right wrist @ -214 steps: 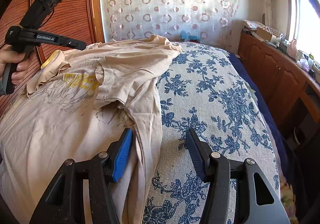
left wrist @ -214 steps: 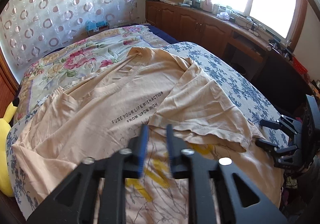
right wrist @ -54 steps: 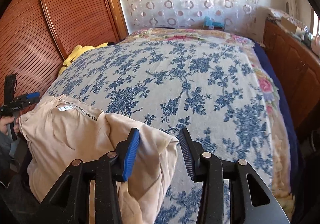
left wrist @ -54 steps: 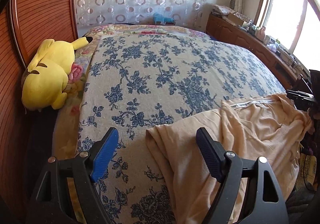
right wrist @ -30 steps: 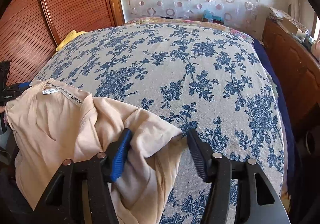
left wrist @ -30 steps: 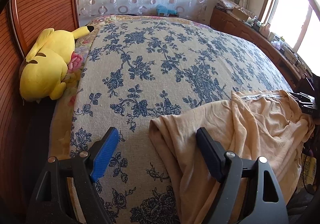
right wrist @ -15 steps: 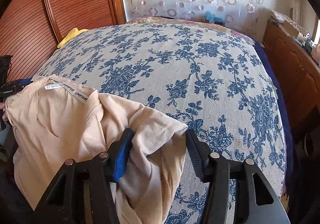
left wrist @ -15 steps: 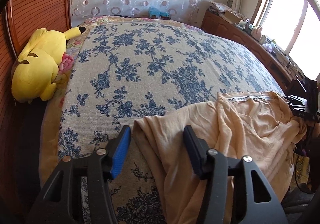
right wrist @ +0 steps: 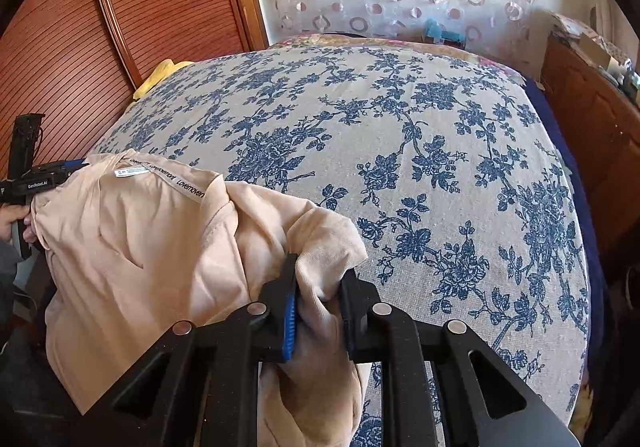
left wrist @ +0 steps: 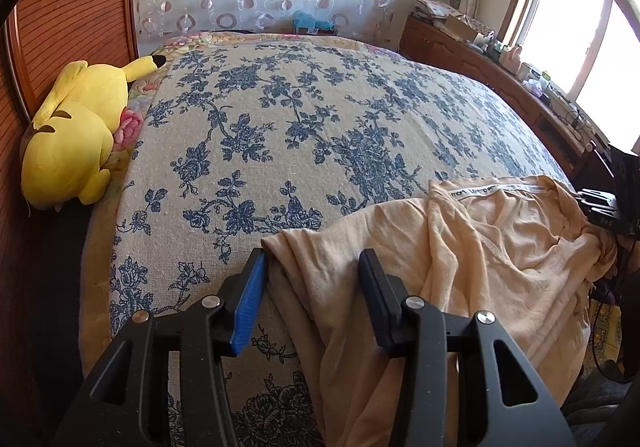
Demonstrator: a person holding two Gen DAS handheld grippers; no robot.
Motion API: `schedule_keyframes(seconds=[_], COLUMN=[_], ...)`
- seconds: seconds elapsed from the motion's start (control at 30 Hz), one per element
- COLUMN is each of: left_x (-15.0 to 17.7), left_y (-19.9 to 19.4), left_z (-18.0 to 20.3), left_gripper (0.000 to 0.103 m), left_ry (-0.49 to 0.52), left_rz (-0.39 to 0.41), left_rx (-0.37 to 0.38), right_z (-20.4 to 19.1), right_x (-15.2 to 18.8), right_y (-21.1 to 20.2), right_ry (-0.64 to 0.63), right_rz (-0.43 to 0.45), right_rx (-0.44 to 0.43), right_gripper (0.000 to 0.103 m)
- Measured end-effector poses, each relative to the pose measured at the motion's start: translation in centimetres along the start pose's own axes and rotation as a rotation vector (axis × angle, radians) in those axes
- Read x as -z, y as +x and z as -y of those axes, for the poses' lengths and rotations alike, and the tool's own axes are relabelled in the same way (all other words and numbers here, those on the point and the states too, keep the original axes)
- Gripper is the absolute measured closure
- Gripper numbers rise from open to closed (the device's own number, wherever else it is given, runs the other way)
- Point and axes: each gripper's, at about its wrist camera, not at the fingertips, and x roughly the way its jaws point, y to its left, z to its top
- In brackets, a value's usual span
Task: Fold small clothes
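Observation:
A beige T-shirt (left wrist: 472, 247) lies bunched at the near edge of the bed, its collar tape with lettering facing up (right wrist: 176, 179). My left gripper (left wrist: 310, 279) straddles the shirt's left corner with its jaws still apart, the fabric touching the blue pad. My right gripper (right wrist: 318, 287) is shut on the shirt's right corner, cloth bunched between its pads. Each gripper also shows at the far end of the shirt in the other view: the right one (left wrist: 604, 209) and the left one (right wrist: 44, 177).
The bed has a blue-flowered cover (left wrist: 320, 119). A yellow plush toy (left wrist: 72, 135) lies at the bed's left edge by a wooden wardrobe (right wrist: 132, 15). A wooden cabinet with clutter (left wrist: 500, 63) runs under the window on the right. A curtain hangs behind.
My right gripper has closed on the shirt corner. My left gripper's jaws have narrowed around the other corner. The shirt has shifted slightly up the bed.

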Motion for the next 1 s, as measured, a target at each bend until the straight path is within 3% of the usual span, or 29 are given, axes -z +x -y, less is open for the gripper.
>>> schedule_keyframes(seconds=[0.03,0.07,0.1,0.17,0.23,0.4,0.7,0.83,0.93,1.0], left_x=[0.0,0.1,0.1,0.2,0.3,-0.1,-3.2,-6.7,-11.6,-16.6], left_y=[0.0,-0.1,-0.1,-0.3,-0.9,-5.2,-18.1,-24.2,-26.9,-26.6], left_z=[0.1,0.2,0.3,0.8,1.4,2.6,5.0,5.3,5.4,5.8], left_gripper=[0.062,0.078,0.084,0.090,0.091,0.092,0.092,0.093,0.092,0.092], left_ry=[0.004,0.007,0.002,0.012,0.025,0.006,0.024,0.039,0.064,0.105], left_rz=[0.000,0.000,-0.004,0.002,0.021,0.135,0.407,0.532,0.598,0.611], left_rx=[0.000,0.017,0.050,0.043,0.034,0.098,0.230,0.247,0.197,0.115], right_z=[0.0,-0.1,-0.2,-0.5,-0.7,-1.4,-3.2,-3.8,-3.6,-3.0], right_x=[0.0,0.1,0.1,0.3,0.6,1.4,0.1,-2.1,-6.0,-10.0], right_y=[0.0,0.0,-0.1,-0.3,-0.8,-3.7,-16.7,-24.7,-30.0,-31.8], right_ry=[0.001,0.001,0.001,-0.001,0.006,0.025,-0.007,-0.047,-0.099,-0.121], right_rz=[0.002,0.004,0.008,0.021,0.039,0.123,0.377,0.524,0.612,0.635], right_rx=[-0.002,-0.004,-0.005,-0.011,-0.024,-0.035,-0.052,-0.066,-0.031,0.005], right_gripper=[0.088,0.089,0.090,0.091,0.091,0.092,0.093,0.093,0.093,0.093])
